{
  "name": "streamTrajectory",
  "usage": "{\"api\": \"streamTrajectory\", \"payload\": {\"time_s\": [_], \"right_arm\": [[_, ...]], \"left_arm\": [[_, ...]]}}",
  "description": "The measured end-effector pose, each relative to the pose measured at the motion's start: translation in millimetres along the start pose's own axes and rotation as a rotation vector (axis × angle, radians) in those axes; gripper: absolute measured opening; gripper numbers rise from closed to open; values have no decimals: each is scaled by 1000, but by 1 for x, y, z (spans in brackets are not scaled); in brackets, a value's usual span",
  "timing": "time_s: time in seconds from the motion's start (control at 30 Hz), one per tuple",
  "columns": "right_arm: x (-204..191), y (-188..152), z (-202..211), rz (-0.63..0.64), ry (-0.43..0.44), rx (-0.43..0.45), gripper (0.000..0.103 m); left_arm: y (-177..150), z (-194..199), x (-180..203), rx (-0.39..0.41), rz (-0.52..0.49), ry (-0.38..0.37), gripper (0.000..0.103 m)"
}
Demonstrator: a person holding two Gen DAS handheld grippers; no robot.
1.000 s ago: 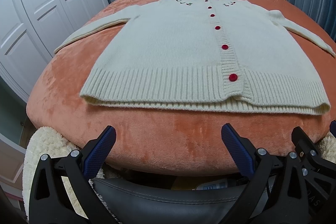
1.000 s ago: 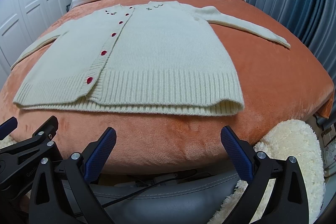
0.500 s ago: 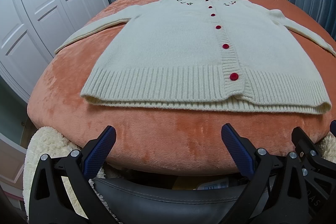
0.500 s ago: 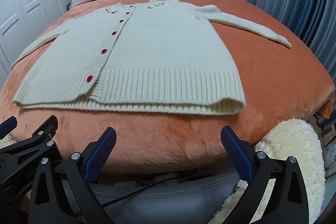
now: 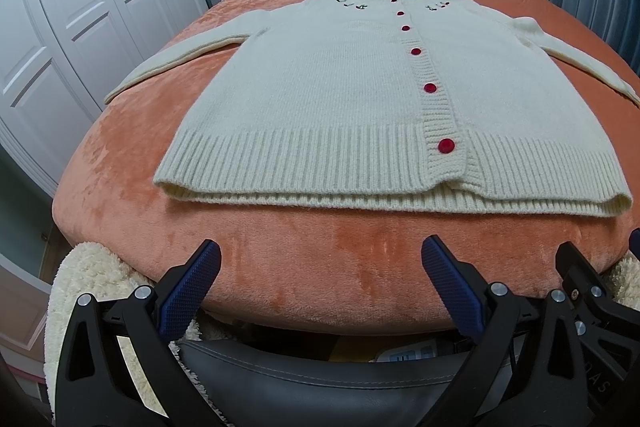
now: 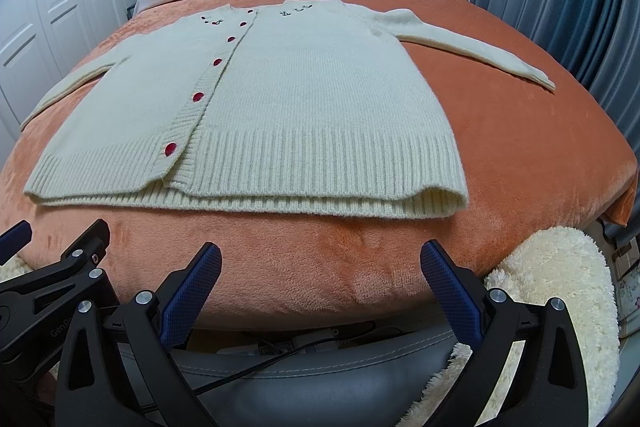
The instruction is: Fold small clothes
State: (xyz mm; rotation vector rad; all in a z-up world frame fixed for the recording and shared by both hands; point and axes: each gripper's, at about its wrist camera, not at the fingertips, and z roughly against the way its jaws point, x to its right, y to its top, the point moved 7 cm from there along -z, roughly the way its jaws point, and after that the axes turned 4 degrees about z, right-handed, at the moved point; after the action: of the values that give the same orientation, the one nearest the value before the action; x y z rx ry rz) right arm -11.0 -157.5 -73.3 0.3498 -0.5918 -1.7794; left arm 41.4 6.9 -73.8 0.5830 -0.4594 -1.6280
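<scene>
Cream ribbed-knit cardigan [image 5: 328, 99] with red buttons [image 5: 445, 145] lies flat on plush orange blanket [image 5: 280, 267]. Left gripper [image 5: 320, 279] and right gripper [image 6: 320, 279] hover near its hem, jaws wide apart, holding nothing.

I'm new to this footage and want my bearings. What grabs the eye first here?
A cream knitted cardigan with red buttons lies spread flat, sleeves out, in the middle of the plush orange bedspread. Near the camera, the left tongs and right tongs hang open and empty, short of its ribbed hem. White wardrobe doors stand to the left.
</scene>
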Motion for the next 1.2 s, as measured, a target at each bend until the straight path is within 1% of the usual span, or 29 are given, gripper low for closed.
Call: {"api": "streamTrajectory", "payload": {"time_s": [0.23, 0.4, 0.47, 0.57, 0.67, 0.7, 0.77, 0.83, 0.9, 0.93, 0.97, 1.0, 1.03, 1.1, 1.2], "right_arm": [[1, 0, -2, -9, 8, -5, 98], [4, 2, -4, -23, 23, -8, 98], [8, 9, -1, -34, 36, 10, 98], [34, 37, 6, -66, 70, 87, 98], [94, 79, 3, -172, 70, 167, 98], [127, 95, -5, -244, 69, 184, 98], [183, 117, -21, -377, 59, 197, 98], [248, 134, -43, -539, 56, 219, 98], [306, 145, -69, -669, 32, 235, 98], [327, 151, -82, -708, 30, 238, 98], [346, 155, -96, -739, 26, 236, 97], [364, 161, -111, -761, 21, 235, 94], [378, 167, -126, -779, 19, 232, 93], [400, 176, -151, -806, 6, 227, 93], [421, 192, -188, -812, -4, 210, 91]], "left_arm": [[0, 0, -1, -1, 16, -9, 98], [8, 4, -2, 16, 43, -31, 98], [18, 7, -7, 30, 65, -48, 98], [47, 13, -27, 53, 165, -85, 98], [82, 12, -49, 78, 279, -93, 98], [93, 11, -55, 94, 302, -82, 98], [112, 9, -62, 122, 313, -57, 98], [127, 6, -66, 151, 303, -15, 98], [139, 0, -69, 161, 297, 15, 98], [142, -4, -70, 160, 297, 25, 98], [146, -8, -71, 156, 298, 36, 98], [148, -12, -71, 151, 297, 46, 98], [151, -17, -70, 145, 293, 61, 98], [155, -26, -69, 136, 285, 85, 98], [161, -40, -68, 115, 272, 108, 98]]}}
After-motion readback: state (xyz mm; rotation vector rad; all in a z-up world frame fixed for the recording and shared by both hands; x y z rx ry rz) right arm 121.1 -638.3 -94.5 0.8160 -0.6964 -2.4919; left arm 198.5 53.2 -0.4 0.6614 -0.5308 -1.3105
